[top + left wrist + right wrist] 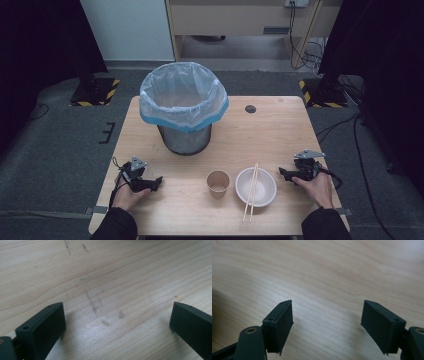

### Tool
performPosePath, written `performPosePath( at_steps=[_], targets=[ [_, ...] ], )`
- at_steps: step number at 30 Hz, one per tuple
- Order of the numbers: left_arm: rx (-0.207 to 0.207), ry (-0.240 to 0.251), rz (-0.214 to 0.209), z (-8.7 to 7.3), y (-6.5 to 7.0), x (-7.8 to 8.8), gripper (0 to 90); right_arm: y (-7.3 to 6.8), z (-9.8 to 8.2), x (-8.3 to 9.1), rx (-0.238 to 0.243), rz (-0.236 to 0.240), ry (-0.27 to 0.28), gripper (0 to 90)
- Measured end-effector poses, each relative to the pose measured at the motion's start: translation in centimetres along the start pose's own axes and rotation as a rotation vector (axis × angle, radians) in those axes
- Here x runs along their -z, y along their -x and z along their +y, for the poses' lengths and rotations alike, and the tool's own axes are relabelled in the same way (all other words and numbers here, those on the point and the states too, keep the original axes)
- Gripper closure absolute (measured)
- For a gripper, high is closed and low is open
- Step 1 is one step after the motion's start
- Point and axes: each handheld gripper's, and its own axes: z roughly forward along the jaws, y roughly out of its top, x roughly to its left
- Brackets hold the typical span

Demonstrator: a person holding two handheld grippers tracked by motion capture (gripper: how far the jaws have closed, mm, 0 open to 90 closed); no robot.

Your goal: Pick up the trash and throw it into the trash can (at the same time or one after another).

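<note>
A brown paper cup (218,182) stands upright near the table's front middle. Just right of it sits a white bowl (262,192) with a pair of wooden chopsticks (251,191) laid across it, their ends sticking out over the front rim. My left gripper (159,181) rests on the wood at the front left, jaws wide apart over bare, scuffed tabletop (105,290). My right gripper (281,173) lies at the front right, just right of the bowl, pointing toward it. Its jaws are open with nothing between them but wood (324,302).
A metal bin (184,106) lined with a clear bag with a blue edge stands at the table's back middle. A small dark hole (250,108) marks the tabletop to the right of the bin. Grey carpet surrounds the table (280,125).
</note>
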Motion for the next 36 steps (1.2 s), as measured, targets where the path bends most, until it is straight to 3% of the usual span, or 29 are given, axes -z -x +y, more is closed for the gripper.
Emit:
performPosePath(
  at_steps=[8,21,24,31,36],
  targets=[
    [-0.012,0.0,-0.012,0.1,0.4,-0.1,0.0,-0.3,1.7,2.7,-0.024,-0.002,0.101,27.2],
    [-0.021,-0.002,-0.02,0.1,0.4,0.0,0.0,-1.3,3.8,6.2,-0.04,0.007,0.193,28.5],
    [-0.023,-0.002,-0.022,0.1,0.4,-0.1,0.0,-2.5,4.8,7.4,-0.047,0.018,0.233,28.3],
    [-0.024,-0.001,-0.022,0.1,0.4,-0.1,0.0,-4.4,5.7,8.4,0.001,0.036,0.232,29.7],
    [-0.024,-0.001,-0.022,0.1,0.4,-0.1,0.0,-6.3,5.5,8.6,-0.003,0.09,0.253,33.1]
  ],
)
